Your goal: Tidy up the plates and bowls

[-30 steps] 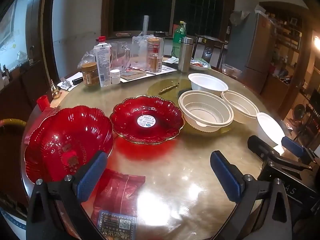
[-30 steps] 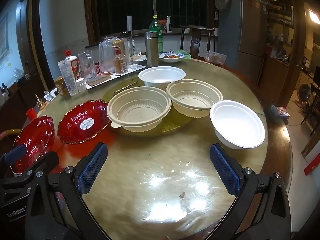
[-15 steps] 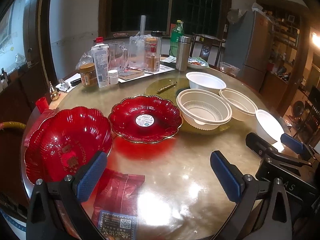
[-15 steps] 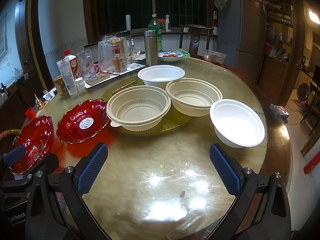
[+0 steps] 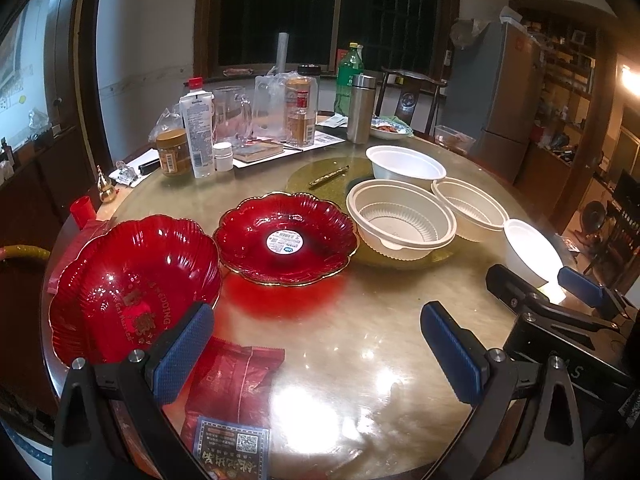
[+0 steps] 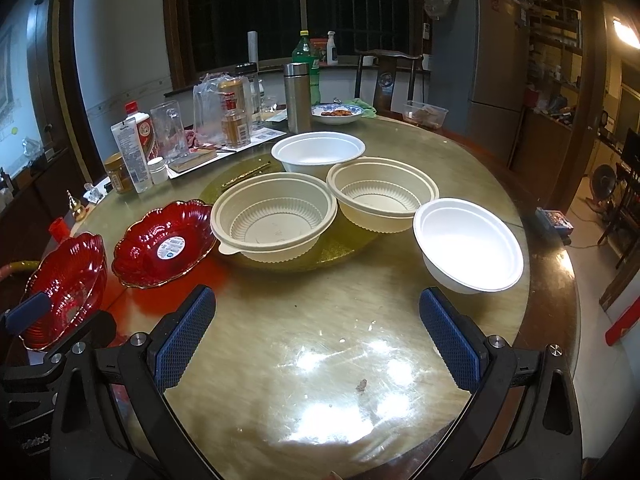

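Both grippers wide open, holding nothing, hovering over near table edge (image 6: 552, 280).
Left gripper (image 5: 316, 352), right gripper (image 6: 316, 338): jaws spread. Red plates (image 5: 286, 238) (image 5: 132, 288) at left edge; beige bowls (image 6: 274, 216) (image 6: 382, 196) on center turntable (image 6: 344, 250); white bowls (image 6: 468, 244) (image 6: 318, 152) right edge, far center.

The near red plate (image 5: 132, 292) reads "WEDDING"; other labels are illegible.

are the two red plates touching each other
Cannot tell. In the left wrist view the near red plate overlaps the stickered red plate with no gap; the right wrist view shows a sliver between them.
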Demonstrator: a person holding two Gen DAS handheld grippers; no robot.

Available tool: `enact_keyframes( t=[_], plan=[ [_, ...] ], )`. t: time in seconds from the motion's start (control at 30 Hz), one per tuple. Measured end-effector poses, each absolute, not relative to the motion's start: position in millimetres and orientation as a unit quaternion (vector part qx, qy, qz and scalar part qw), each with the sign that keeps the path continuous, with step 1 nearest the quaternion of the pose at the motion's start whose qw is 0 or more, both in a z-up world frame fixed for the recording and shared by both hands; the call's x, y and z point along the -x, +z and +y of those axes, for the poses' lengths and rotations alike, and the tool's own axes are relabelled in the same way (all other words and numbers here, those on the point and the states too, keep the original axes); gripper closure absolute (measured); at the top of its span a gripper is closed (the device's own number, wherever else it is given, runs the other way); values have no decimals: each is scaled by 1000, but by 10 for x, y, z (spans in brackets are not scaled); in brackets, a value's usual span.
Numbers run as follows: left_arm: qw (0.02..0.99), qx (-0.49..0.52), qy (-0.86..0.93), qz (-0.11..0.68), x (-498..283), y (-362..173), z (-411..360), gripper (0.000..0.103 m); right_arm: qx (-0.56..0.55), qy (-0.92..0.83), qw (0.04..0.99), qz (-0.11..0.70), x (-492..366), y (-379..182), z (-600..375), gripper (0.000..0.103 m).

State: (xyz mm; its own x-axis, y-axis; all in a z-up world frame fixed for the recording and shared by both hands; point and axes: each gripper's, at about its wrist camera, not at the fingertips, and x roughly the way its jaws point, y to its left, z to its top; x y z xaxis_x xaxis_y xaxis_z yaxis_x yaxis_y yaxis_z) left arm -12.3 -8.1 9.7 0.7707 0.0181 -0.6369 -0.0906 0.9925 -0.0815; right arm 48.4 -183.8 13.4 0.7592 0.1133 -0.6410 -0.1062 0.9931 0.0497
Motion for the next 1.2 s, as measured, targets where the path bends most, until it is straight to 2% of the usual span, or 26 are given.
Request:
enact_keyframes(
  t=[1.2],
  plan=[
    [937,61,24,344,126,115,-51,0,-7,56,936,348,-510,143,-1832,0]
  ],
)
